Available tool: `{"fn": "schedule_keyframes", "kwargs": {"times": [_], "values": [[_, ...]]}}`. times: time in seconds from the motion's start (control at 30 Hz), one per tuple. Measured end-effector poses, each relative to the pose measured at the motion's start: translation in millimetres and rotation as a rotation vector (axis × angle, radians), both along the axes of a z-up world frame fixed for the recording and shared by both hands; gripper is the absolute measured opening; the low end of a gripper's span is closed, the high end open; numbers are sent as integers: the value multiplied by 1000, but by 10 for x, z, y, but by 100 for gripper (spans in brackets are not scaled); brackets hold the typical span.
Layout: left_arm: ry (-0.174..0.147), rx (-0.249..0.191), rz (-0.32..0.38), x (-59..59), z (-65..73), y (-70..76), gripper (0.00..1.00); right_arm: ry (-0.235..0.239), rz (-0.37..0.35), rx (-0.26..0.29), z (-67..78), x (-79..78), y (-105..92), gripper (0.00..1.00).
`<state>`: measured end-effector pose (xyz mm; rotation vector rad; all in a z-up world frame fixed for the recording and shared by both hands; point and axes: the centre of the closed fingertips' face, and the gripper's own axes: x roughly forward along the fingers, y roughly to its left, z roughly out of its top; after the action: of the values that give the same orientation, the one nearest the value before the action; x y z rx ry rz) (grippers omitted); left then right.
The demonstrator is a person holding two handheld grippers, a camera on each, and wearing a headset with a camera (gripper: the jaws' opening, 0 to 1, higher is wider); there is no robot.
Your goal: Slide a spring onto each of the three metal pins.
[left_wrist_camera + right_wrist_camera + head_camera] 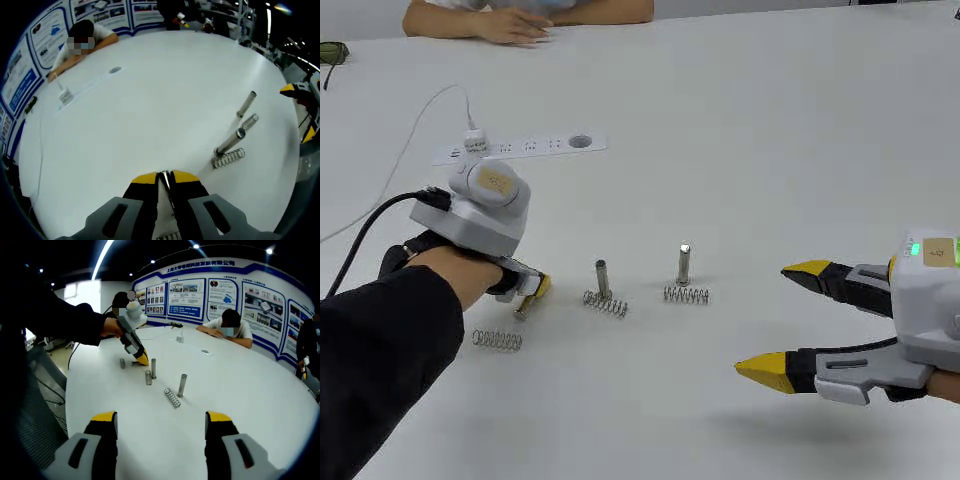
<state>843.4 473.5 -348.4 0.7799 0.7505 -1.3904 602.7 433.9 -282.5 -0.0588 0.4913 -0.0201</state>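
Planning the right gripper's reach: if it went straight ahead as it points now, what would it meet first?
The right gripper would probably meet the spring lying by the nearest pin first, though its height is unclear.

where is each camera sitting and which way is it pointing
Head view: on the person's head, looking forward and down at the white table; black sleeve, left gripper, right gripper show.
Left gripper view: rides the left gripper, facing across the table; own jaws closed on a thin metal pin.
Right gripper view: rides the right gripper, facing the left gripper; own jaws open.
Shared: an upright steel pin with a coiled wire spring beside it.
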Motion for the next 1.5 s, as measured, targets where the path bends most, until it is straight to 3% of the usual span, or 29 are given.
{"fn": "schedule_keyframes", "kwargs": {"times": [0.13, 0.3, 0.57, 1.03, 1.5], "values": [[-32, 23, -23, -10, -2, -4, 10, -4, 1, 0, 12, 5, 2, 72], [-47, 37, -21, -4, -2, 4, 9, -2, 3, 0, 9, 2, 9, 72], [-37, 31, -3, 7, 8, 14, 7, -5, -2, 1, 10, -1, -3, 72], [-5, -41, 33, 35, 224, 54, 7, -3, 1, -3, 20, 11, 13, 72], [-1, -113, 67, 76, 397, 195, 7, -1, 19, -12, 44, 35, 61, 72]]}}
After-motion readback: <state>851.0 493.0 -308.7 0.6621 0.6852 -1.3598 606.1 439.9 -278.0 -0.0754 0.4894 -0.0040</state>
